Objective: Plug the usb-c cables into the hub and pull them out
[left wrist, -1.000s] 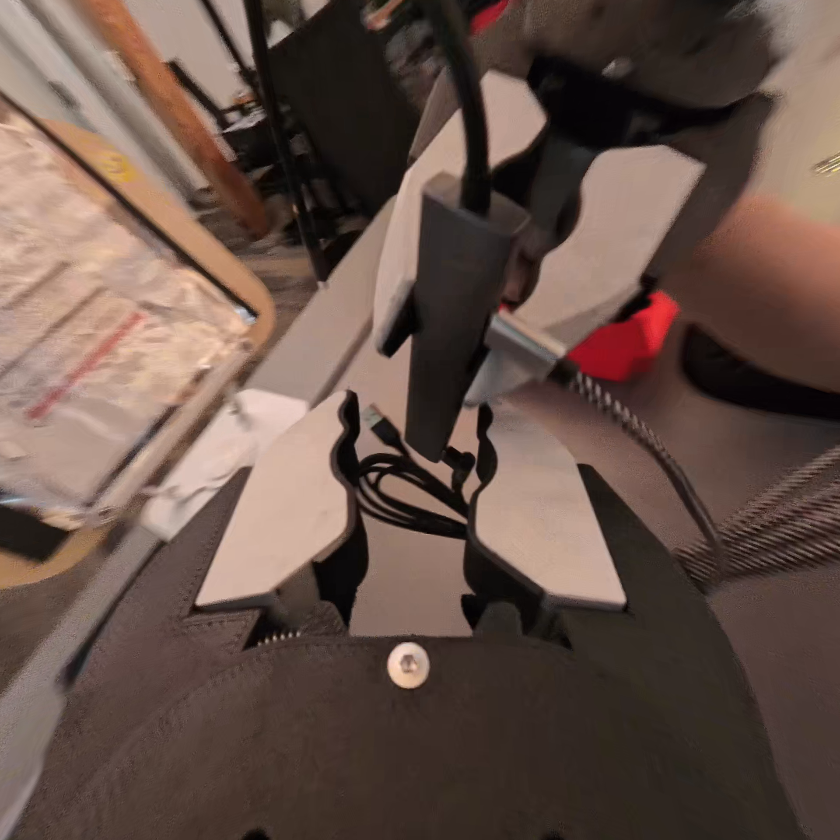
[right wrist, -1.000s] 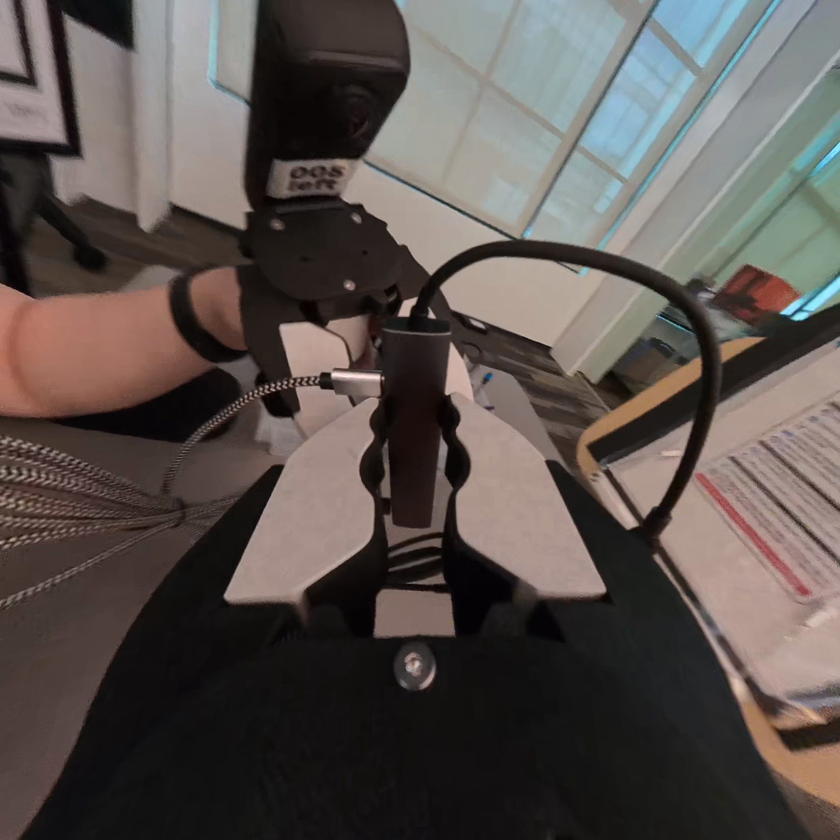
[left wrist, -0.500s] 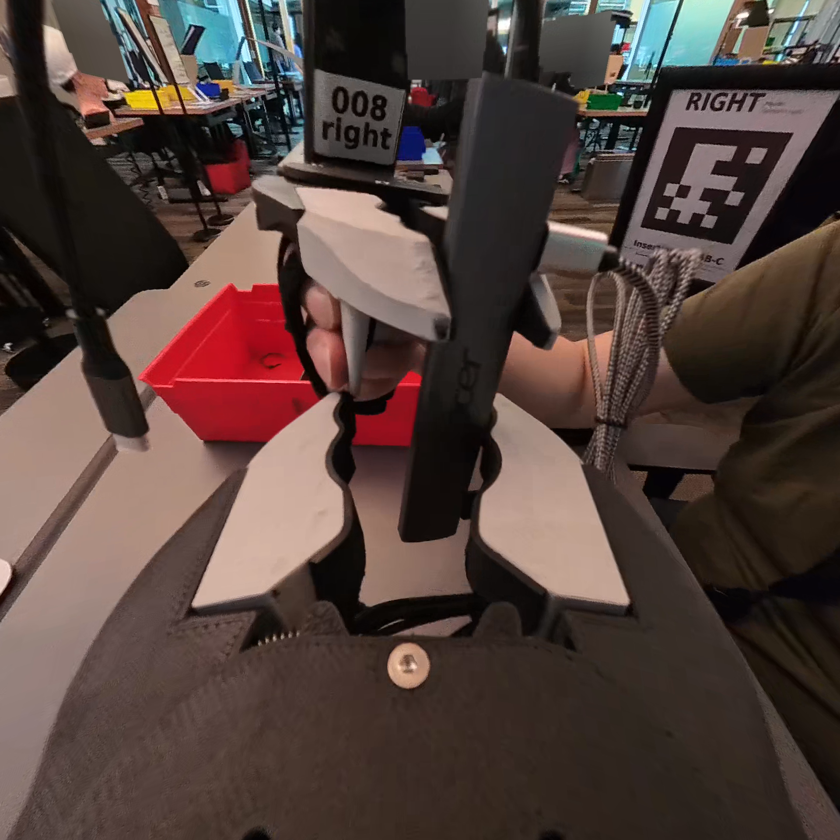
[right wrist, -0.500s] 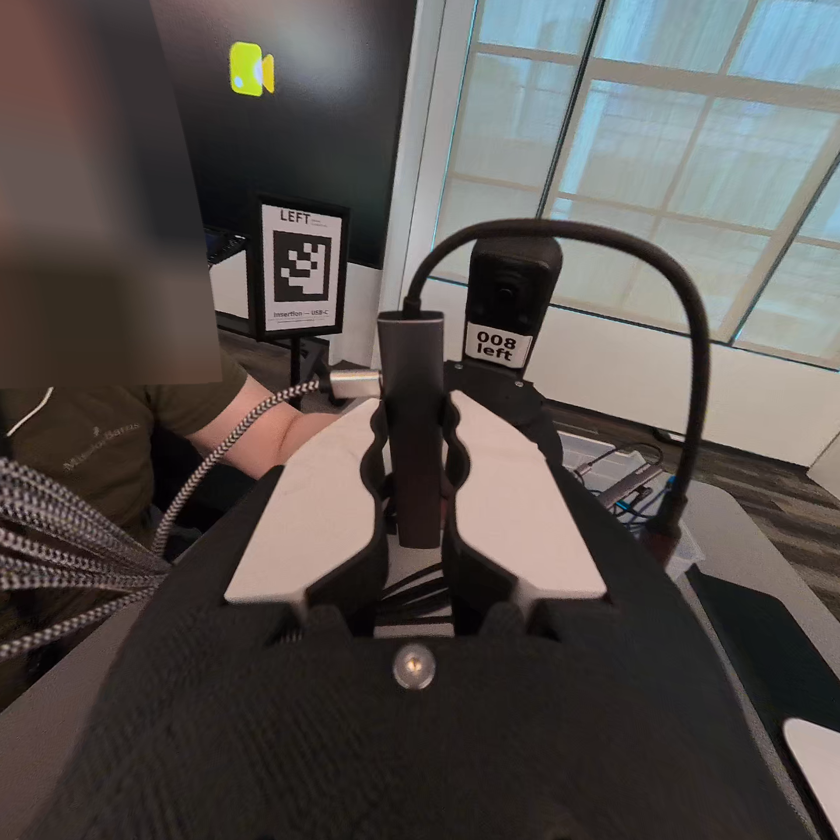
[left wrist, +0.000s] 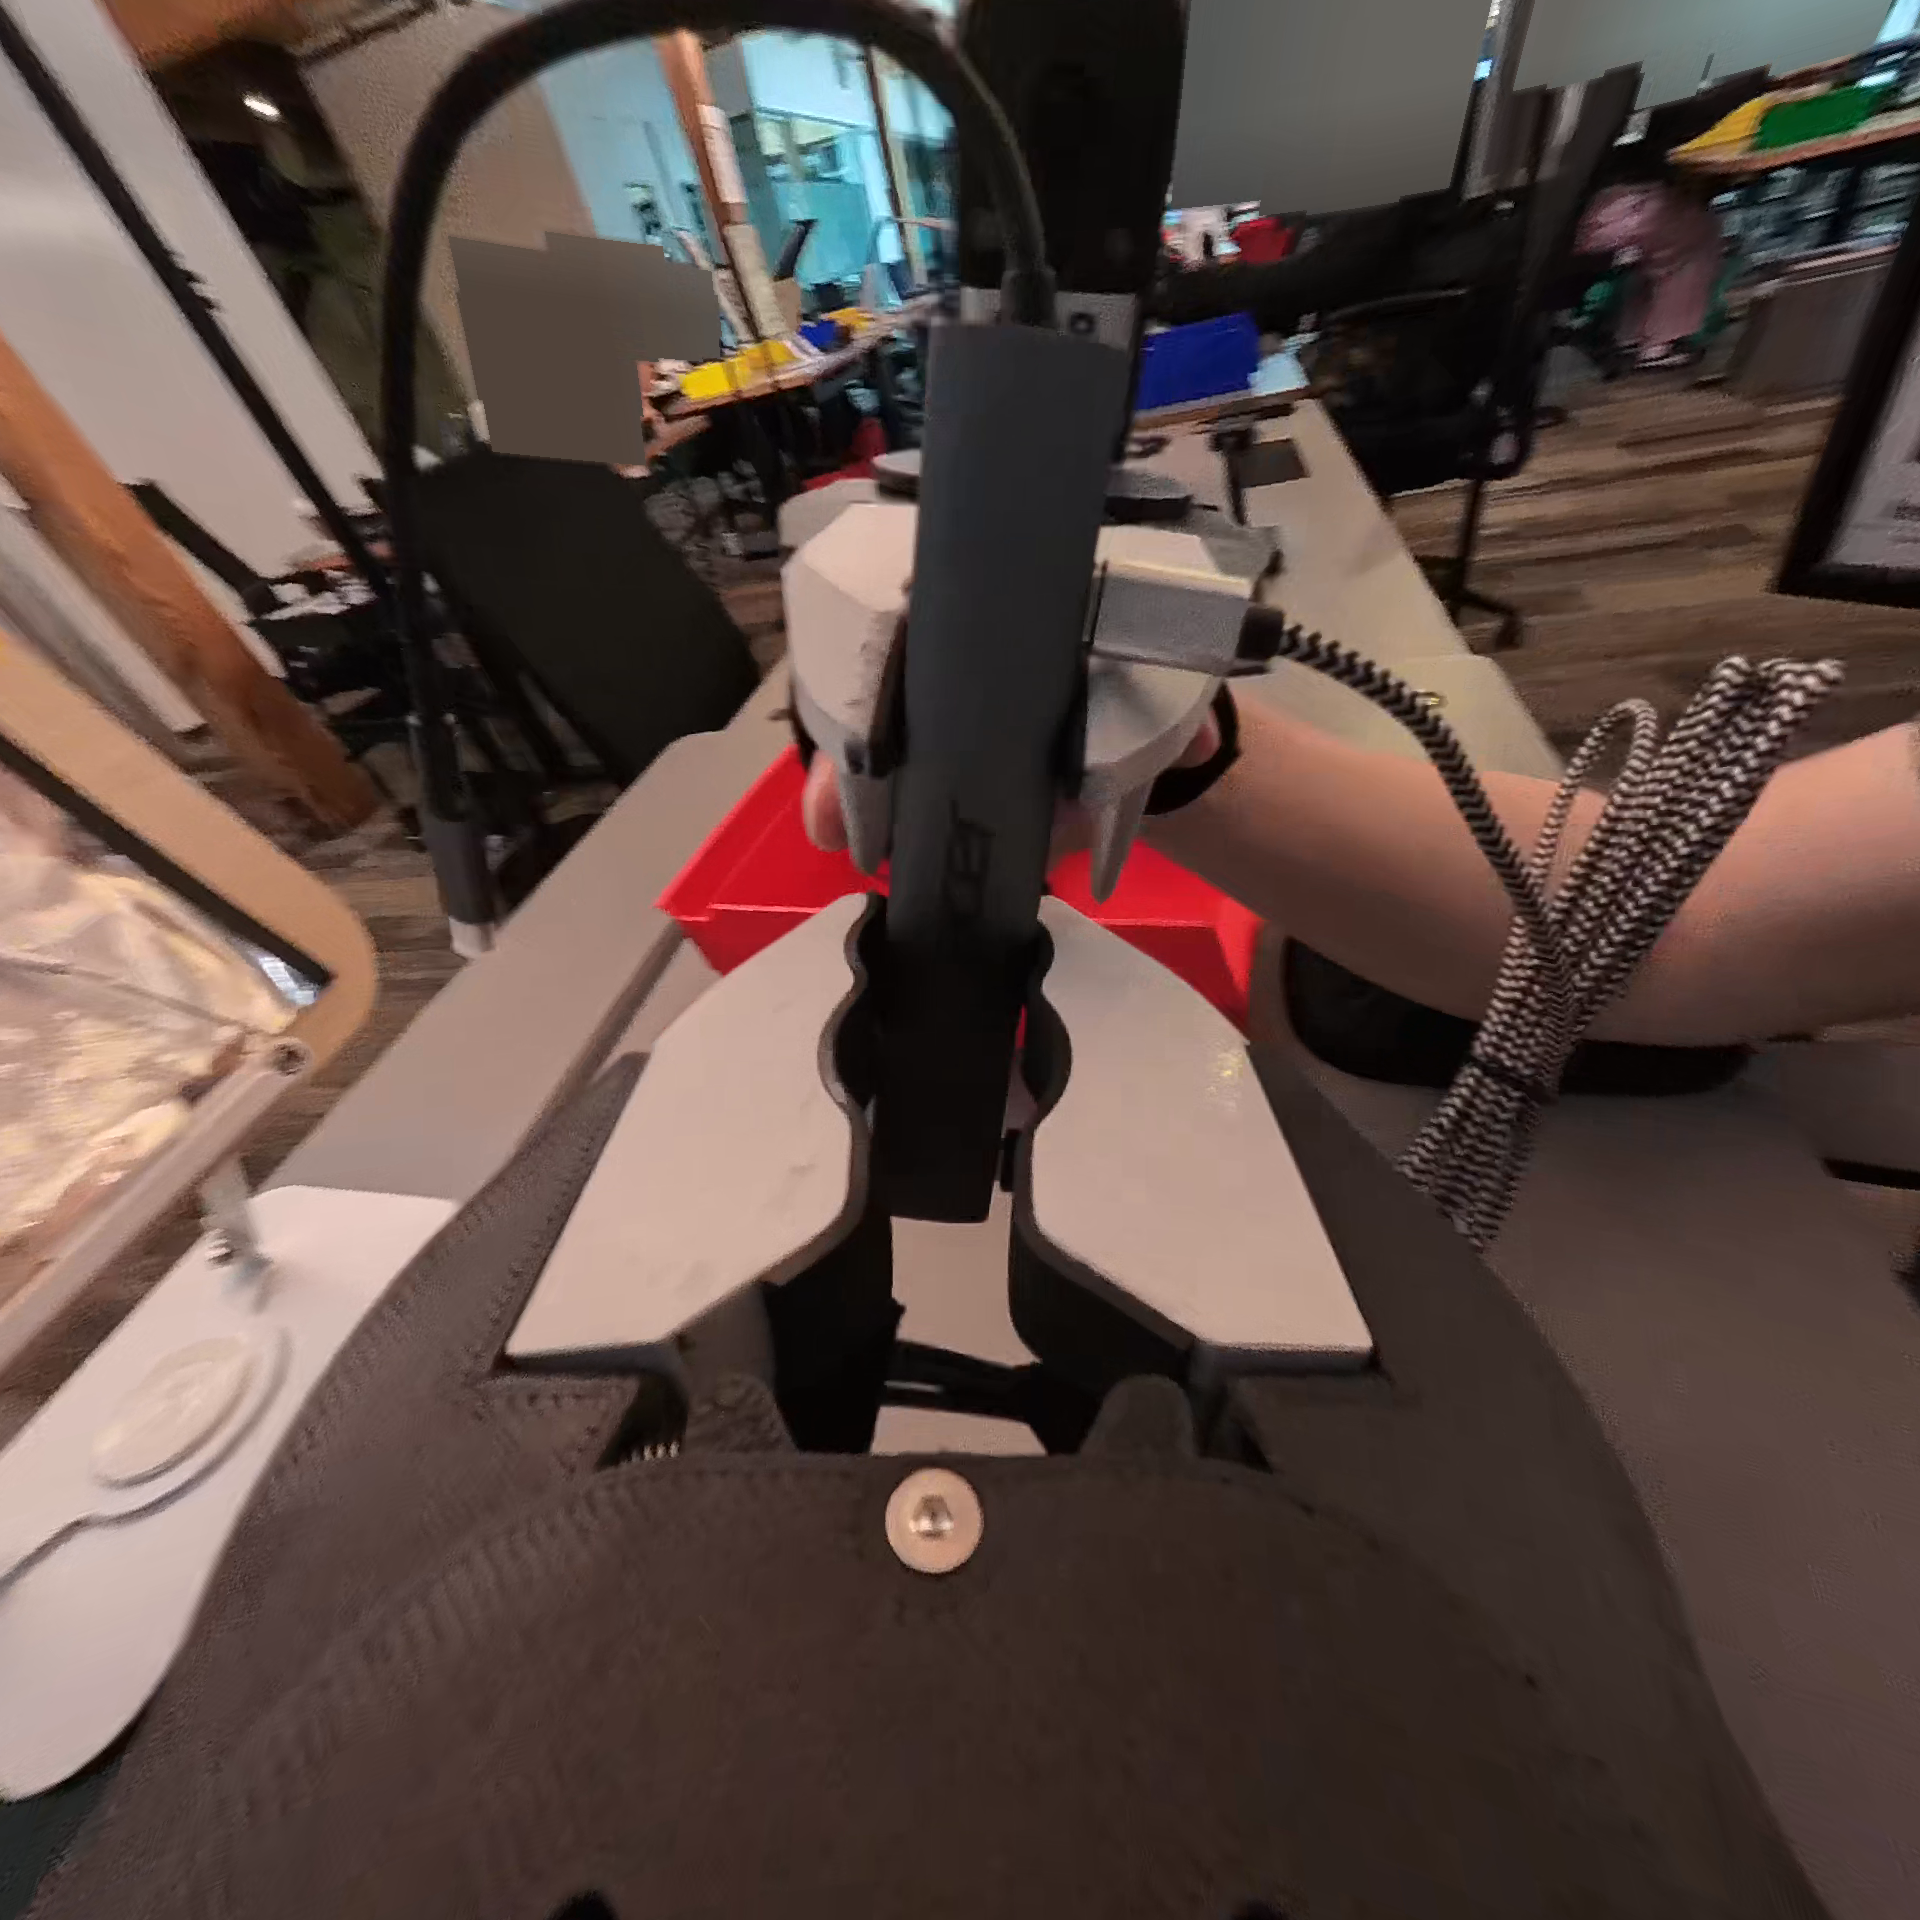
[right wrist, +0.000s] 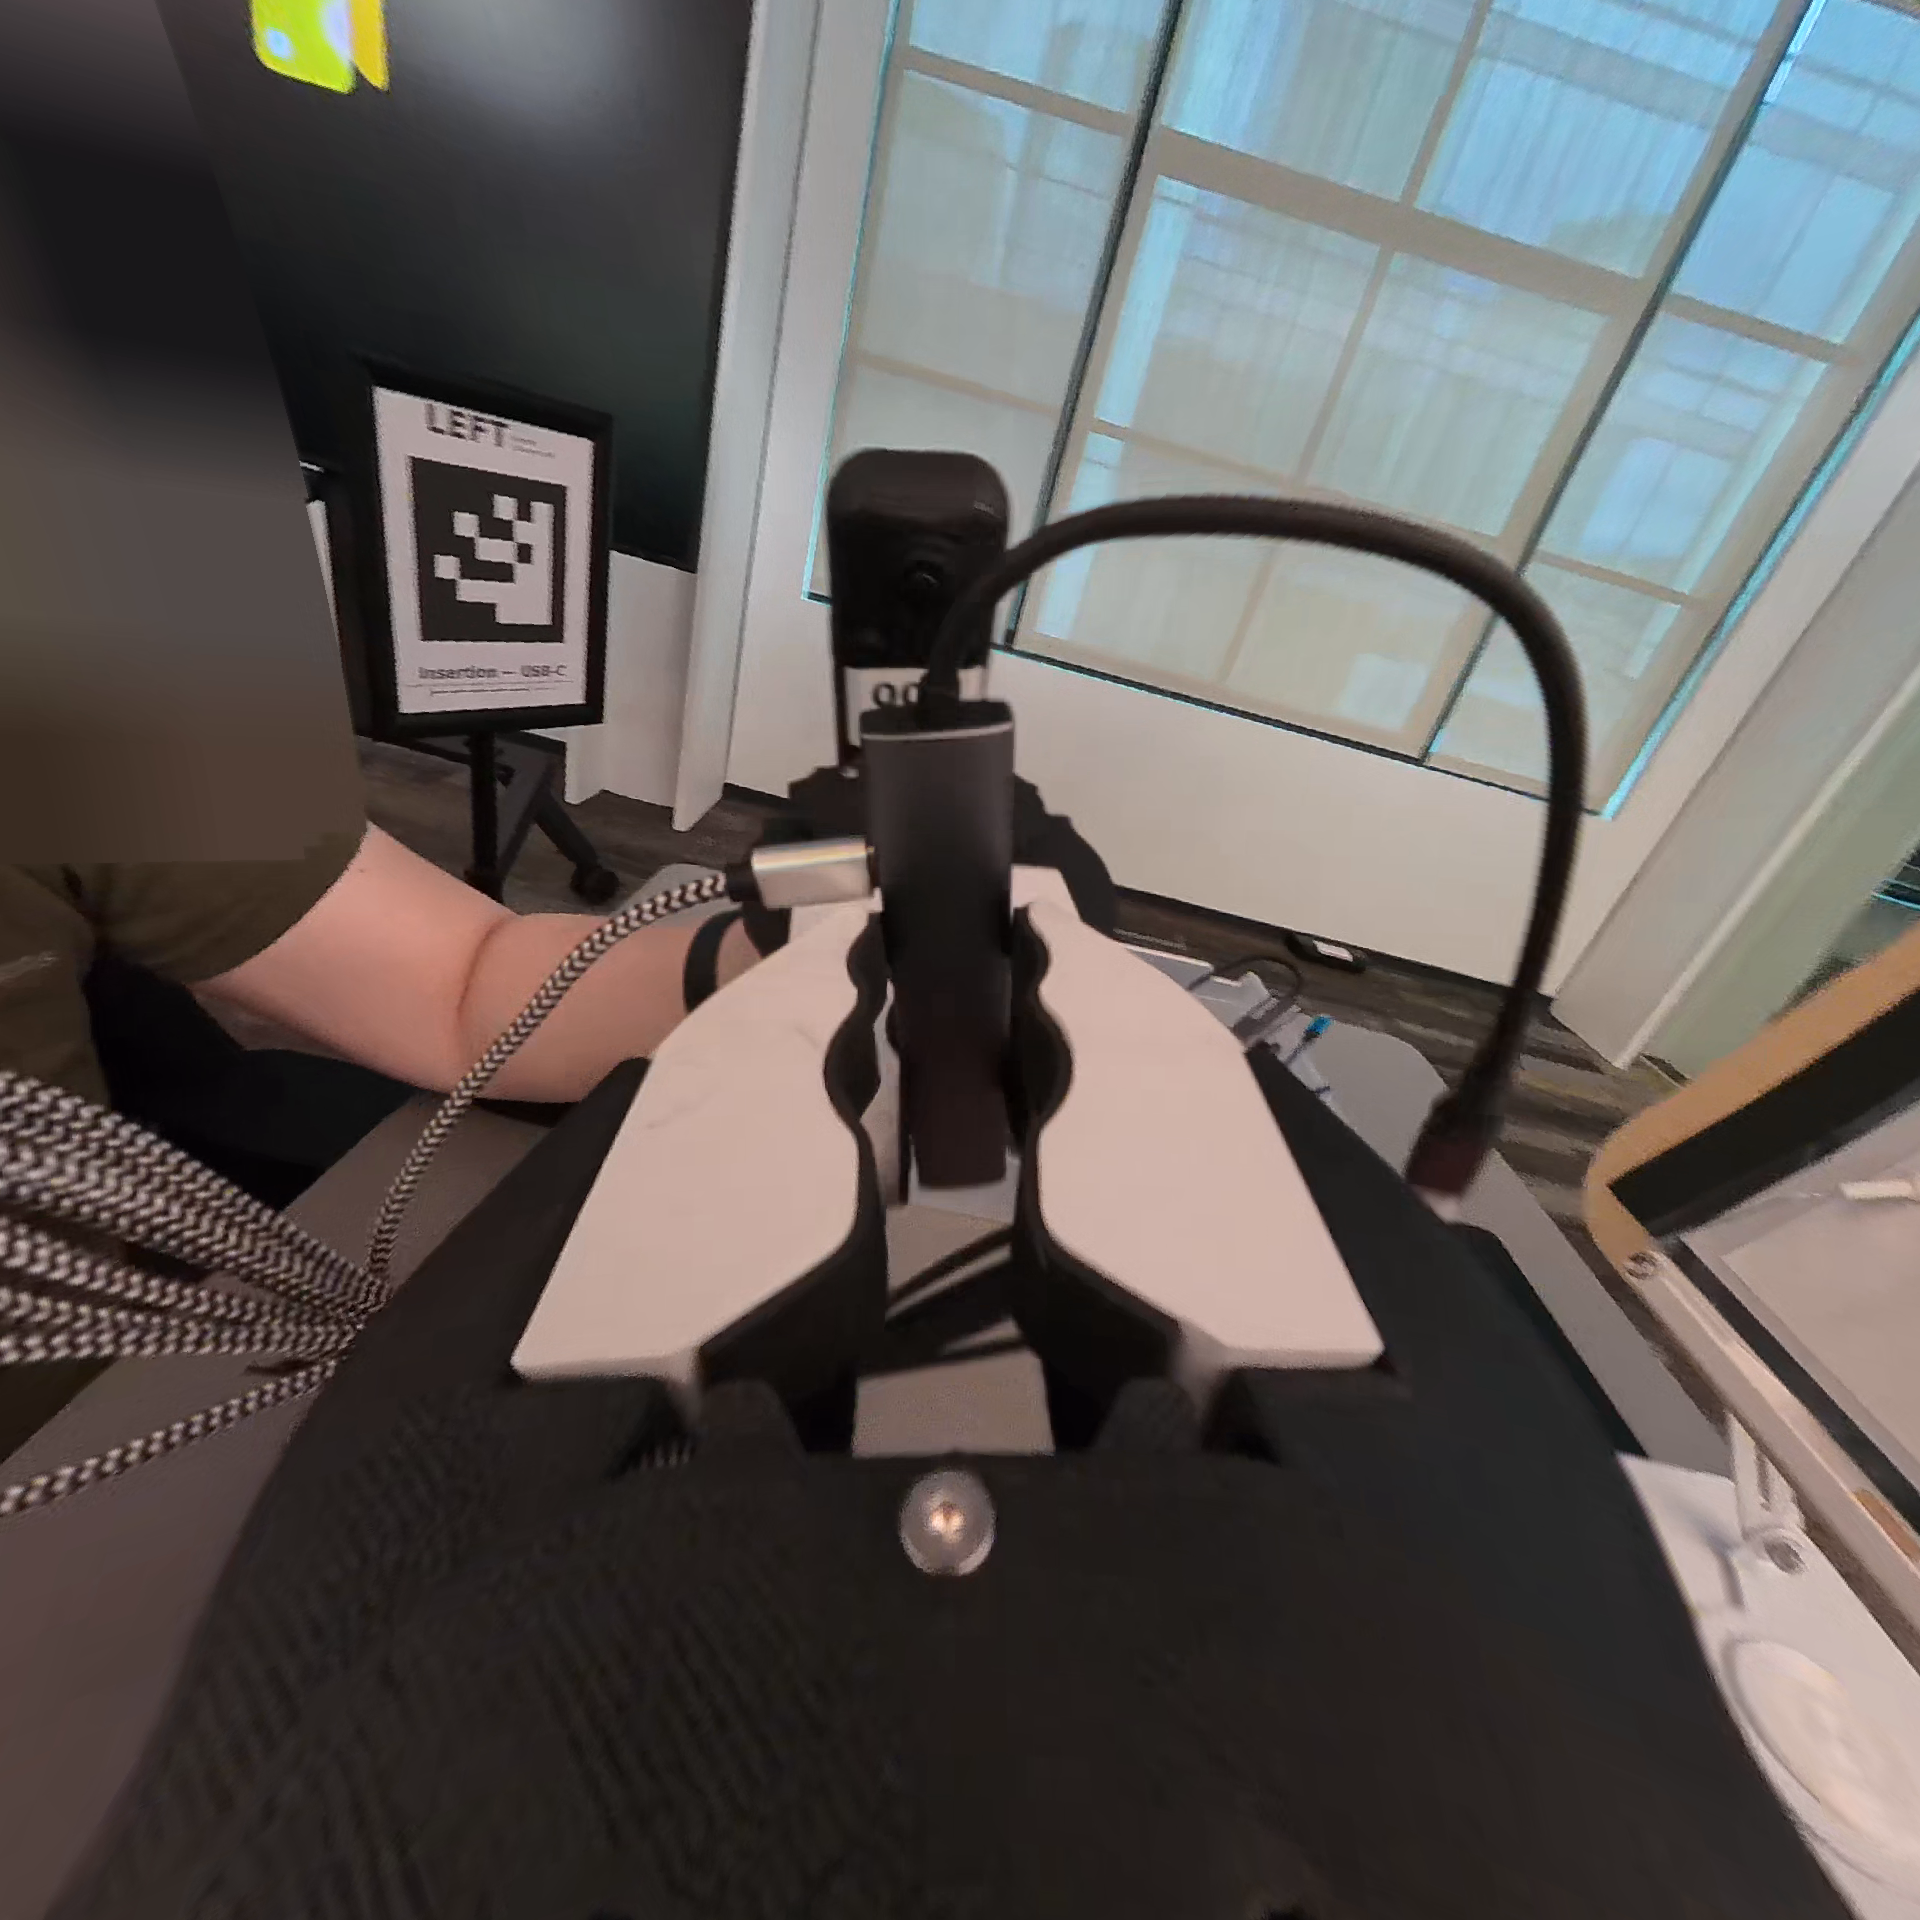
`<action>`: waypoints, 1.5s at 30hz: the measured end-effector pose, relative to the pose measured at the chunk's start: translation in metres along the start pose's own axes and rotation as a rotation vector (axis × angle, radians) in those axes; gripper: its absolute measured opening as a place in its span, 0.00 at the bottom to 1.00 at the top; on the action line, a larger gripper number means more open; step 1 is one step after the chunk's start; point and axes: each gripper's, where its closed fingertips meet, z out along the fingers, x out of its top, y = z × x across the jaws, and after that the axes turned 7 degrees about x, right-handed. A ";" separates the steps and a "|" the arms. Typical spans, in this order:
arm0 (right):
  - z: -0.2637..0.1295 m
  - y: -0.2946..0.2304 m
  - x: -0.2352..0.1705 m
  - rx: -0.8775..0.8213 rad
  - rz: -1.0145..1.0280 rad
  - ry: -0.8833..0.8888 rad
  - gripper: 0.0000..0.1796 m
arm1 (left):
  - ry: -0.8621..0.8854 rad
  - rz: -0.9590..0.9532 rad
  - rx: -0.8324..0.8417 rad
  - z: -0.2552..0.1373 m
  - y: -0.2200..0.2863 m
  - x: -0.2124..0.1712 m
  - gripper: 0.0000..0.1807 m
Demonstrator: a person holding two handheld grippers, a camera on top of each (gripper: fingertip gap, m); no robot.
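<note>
My right gripper (right wrist: 940, 1049) clamps the upright dark grey hub (right wrist: 940, 914). My left gripper (left wrist: 940, 1049) pinches its lower end. The braided USB-C cable's (left wrist: 1455, 790) silver plug (left wrist: 1169, 613) sits in its side.

Both grippers face each other, jaws nearly shut: left gripper (left wrist: 945, 997) and right gripper (right wrist: 945, 987) each clamp the same upright hub (left wrist: 997, 644).

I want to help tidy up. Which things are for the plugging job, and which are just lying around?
For the job: hub, braided USB-C cable plugged into its side, left gripper, right gripper, both gripping the hub.
Lying about: red bin, marker sign.
</note>
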 end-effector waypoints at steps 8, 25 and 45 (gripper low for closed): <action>-0.055 0.056 0.027 -0.531 0.059 -0.029 0.13 | 0.056 -0.066 0.476 -0.029 -0.079 0.002 0.12; 0.005 0.061 -0.006 -0.759 0.133 -0.011 0.06 | 0.050 -0.054 0.672 -0.021 -0.098 -0.022 0.12; 0.015 0.060 -0.021 -0.697 0.148 -0.042 0.03 | 0.002 0.073 0.714 -0.025 -0.095 -0.012 0.11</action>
